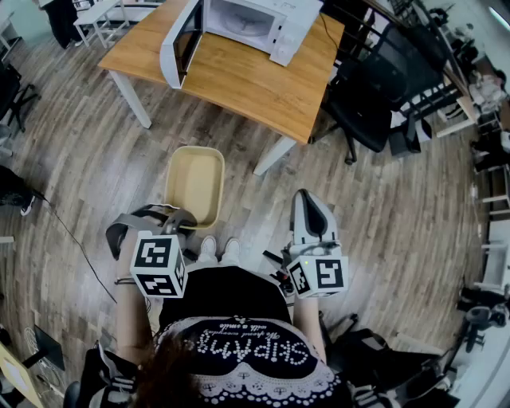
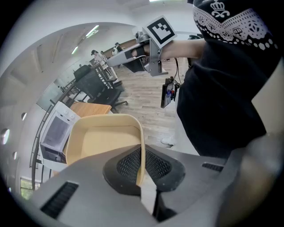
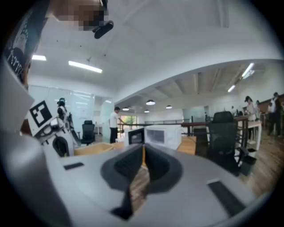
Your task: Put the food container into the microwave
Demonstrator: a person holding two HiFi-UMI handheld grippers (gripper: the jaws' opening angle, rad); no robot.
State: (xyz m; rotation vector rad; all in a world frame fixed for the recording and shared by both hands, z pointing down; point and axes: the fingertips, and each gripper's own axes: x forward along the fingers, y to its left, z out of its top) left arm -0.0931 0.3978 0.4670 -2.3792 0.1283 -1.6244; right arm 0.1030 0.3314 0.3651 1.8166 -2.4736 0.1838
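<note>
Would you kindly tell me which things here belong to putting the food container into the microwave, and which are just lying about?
Job: pale yellow rectangular plastic food container; left gripper, shut on its rim; white microwave, door open; wooden table under it.
Lying about: black office chair; white desk; right gripper, shut, empty.

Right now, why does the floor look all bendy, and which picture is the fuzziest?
Head view: the wide lens bends the floor planks near the edges. Left gripper view: a round picture with dark corners, yet the food container looks sharp. Right gripper view: the softest of all, where the microwave is hazy and the ceiling lights glare.
</note>
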